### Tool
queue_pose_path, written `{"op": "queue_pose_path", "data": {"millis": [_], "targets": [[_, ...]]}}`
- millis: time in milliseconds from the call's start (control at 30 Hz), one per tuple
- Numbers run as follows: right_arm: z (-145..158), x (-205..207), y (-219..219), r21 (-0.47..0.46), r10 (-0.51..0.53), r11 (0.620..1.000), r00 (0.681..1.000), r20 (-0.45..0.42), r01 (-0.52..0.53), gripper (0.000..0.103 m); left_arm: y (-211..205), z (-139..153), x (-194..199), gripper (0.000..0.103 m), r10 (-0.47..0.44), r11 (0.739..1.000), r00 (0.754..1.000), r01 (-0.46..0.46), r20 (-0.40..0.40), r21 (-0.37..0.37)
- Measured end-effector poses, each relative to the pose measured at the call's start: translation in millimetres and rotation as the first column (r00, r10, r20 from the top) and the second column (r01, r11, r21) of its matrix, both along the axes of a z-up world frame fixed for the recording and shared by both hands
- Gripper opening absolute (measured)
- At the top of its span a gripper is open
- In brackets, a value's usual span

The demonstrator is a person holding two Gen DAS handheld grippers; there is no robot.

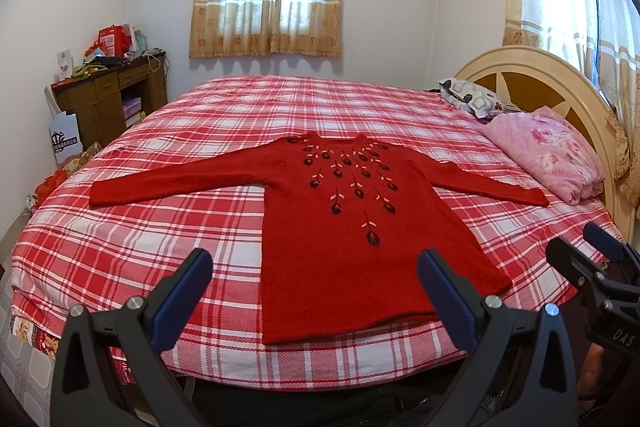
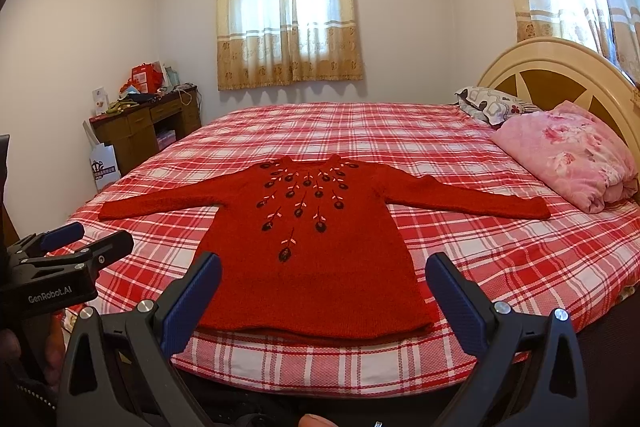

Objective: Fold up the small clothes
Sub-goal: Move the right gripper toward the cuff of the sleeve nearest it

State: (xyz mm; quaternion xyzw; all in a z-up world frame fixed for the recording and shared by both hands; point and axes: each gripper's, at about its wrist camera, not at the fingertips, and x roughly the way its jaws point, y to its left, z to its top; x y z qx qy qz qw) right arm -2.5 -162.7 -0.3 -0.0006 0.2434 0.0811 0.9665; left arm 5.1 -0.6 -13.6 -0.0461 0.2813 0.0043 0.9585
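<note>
While both claws hang released w/ nothing held — left claw (image 1: 316,287), right claw (image 2: 324,291) — red knit sweater w/ embroidered flowers (image 1: 344,227) lies flat, sleeves spread, on red-white plaid bed (image 1: 160,247). Prob pre-fold; next: pinch a sleeve cuff, fold inward.

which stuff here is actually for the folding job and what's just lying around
For the job: red sweater, spread flat on the plaid bed; left gripper and right gripper, both open and held short of it.

Lying about: pink quilt, patterned pillow, cluttered desk.
</note>
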Motion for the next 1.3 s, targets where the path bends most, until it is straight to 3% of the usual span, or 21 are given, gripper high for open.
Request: {"op": "queue_pose_path", "data": {"millis": [333,733,1067,1300], "targets": [[-11,20,-10,-0.025,0.010,1.000,1.000,0.007,-0.010,0.102,5,-7,13,0.103,-0.002,1.000,0.999,0.002,-0.040,0.000],[-47,109,-58,-0.030,-0.065,0.998,0.994,-0.090,0.063,0.102,13,-42,71,0.103,0.002,0.996,0.992,0.010,-0.130,0.094],[-72,195,-132,-0.013,-0.219,0.975,0.956,-0.196,0.221,0.102,20,-66,137,0.103,0.042,0.980,0.984,-0.006,-0.174,0.201],[-80,237,-187,-0.035,-0.324,0.945,0.916,-0.235,0.325,0.102,21,-77,187,0.103,0.074,0.970,0.986,-0.036,-0.150,0.242]]}}
